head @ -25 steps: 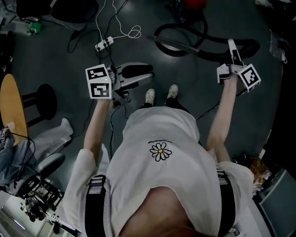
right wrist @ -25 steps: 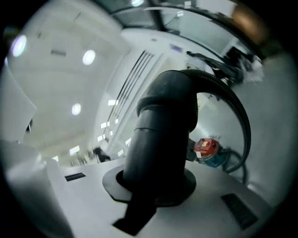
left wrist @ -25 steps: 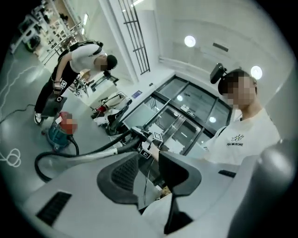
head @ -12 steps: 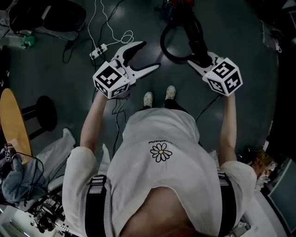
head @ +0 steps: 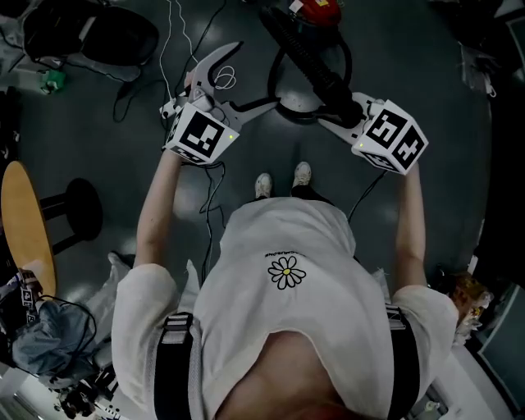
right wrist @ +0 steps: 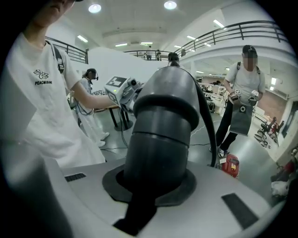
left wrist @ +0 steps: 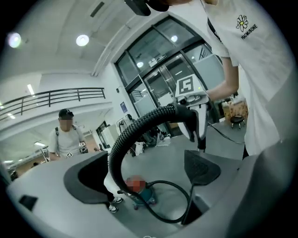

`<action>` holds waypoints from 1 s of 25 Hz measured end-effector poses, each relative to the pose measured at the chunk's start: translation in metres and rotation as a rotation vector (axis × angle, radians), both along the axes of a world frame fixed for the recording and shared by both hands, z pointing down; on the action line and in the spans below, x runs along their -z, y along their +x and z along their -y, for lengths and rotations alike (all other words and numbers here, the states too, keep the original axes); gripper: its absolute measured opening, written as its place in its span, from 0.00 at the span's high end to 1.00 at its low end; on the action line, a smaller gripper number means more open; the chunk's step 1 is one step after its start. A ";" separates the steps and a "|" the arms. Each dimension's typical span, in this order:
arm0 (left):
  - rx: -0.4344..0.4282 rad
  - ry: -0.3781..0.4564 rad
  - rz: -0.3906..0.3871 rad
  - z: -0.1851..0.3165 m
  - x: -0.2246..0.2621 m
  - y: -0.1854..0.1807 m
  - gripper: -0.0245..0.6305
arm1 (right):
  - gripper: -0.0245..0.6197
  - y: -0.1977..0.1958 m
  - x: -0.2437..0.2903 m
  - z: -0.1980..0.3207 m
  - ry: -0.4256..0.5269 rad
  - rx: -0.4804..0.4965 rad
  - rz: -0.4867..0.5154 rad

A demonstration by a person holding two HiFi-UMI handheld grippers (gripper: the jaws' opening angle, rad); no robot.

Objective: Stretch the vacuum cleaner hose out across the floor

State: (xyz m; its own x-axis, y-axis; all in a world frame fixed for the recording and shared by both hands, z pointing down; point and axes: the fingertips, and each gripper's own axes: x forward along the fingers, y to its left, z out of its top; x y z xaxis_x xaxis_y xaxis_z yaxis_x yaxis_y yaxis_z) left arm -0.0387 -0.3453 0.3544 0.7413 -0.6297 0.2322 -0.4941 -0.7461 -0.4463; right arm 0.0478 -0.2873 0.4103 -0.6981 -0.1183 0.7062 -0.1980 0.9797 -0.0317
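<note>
The black ribbed vacuum hose (head: 299,57) runs from the red vacuum cleaner (head: 318,8) at the top of the head view down to my right gripper (head: 344,115). That gripper is shut on the hose's smooth grey cuff (right wrist: 160,121), which fills the right gripper view. A loop of hose (head: 283,102) lies on the floor below. My left gripper (head: 254,75) hovers left of the hose; its jaws have just been opening and stand wide with nothing between them. In the left gripper view the hose (left wrist: 135,135) arches beyond my open left gripper (left wrist: 144,174).
A white power strip with cables (head: 220,78) lies by the left gripper. A black bag (head: 90,33) sits top left, a round wooden table (head: 25,221) and black stool (head: 82,209) at the left. The person's feet (head: 283,179) stand below the hose loop. A bystander (right wrist: 244,88) stands nearby.
The left gripper's jaws have spread wide and it has moved up the picture. The right gripper has swung left and rolled over, lifting the hose end off the floor.
</note>
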 end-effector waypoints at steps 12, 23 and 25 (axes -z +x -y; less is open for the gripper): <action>-0.236 0.001 0.193 0.014 -0.012 0.035 0.21 | 0.84 0.022 0.013 -0.057 0.083 0.258 -0.353; -0.604 -0.566 0.564 -0.093 -0.083 0.030 0.35 | 0.84 0.053 0.038 -0.015 0.511 0.132 -0.567; -0.756 -0.703 0.513 -0.146 -0.076 0.029 0.43 | 0.85 0.043 0.068 0.004 0.730 0.056 -0.521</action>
